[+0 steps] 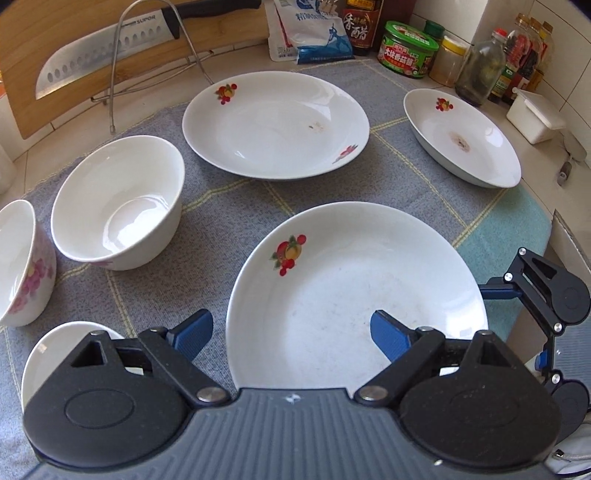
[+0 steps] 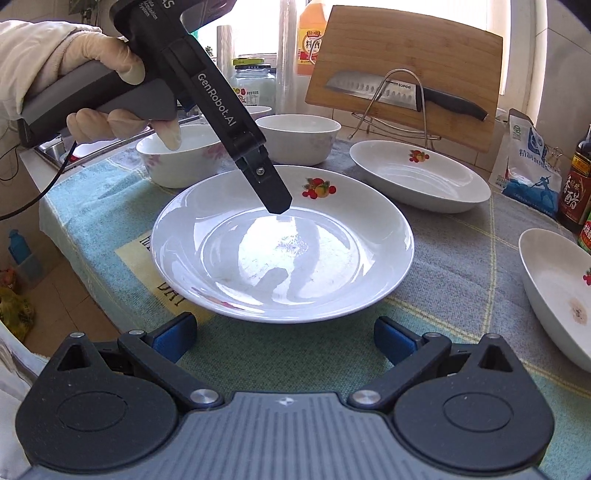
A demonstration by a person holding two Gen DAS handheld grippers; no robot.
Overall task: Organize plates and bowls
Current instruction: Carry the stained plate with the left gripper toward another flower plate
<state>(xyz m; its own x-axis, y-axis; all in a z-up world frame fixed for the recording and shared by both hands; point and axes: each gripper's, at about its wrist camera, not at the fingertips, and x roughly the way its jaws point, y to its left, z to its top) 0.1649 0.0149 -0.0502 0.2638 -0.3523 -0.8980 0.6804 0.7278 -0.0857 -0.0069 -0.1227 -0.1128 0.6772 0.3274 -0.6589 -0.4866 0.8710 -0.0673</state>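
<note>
Three white fruit-print plates lie on a grey checked cloth (image 1: 236,221): a near plate (image 1: 354,295), a far plate (image 1: 275,123) and a stained plate (image 1: 461,138) at the right. A plain white bowl (image 1: 118,203), a pink-flowered bowl (image 1: 22,262) and a small dish (image 1: 59,354) stand at the left. My left gripper (image 1: 291,332) is open, its jaws straddling the near plate's left rim. My right gripper (image 2: 284,338) is open just short of the near plate (image 2: 282,243). In the right wrist view the left gripper (image 2: 279,205) hangs over that plate.
A cutting board with a knife (image 1: 107,55) leans in a wire rack at the back left. A salt bag (image 1: 314,33), sauce bottles and jars (image 1: 480,70) line the back. A white lidded box (image 1: 535,114) sits at the right. A sink edge (image 2: 55,147) lies beyond the bowls.
</note>
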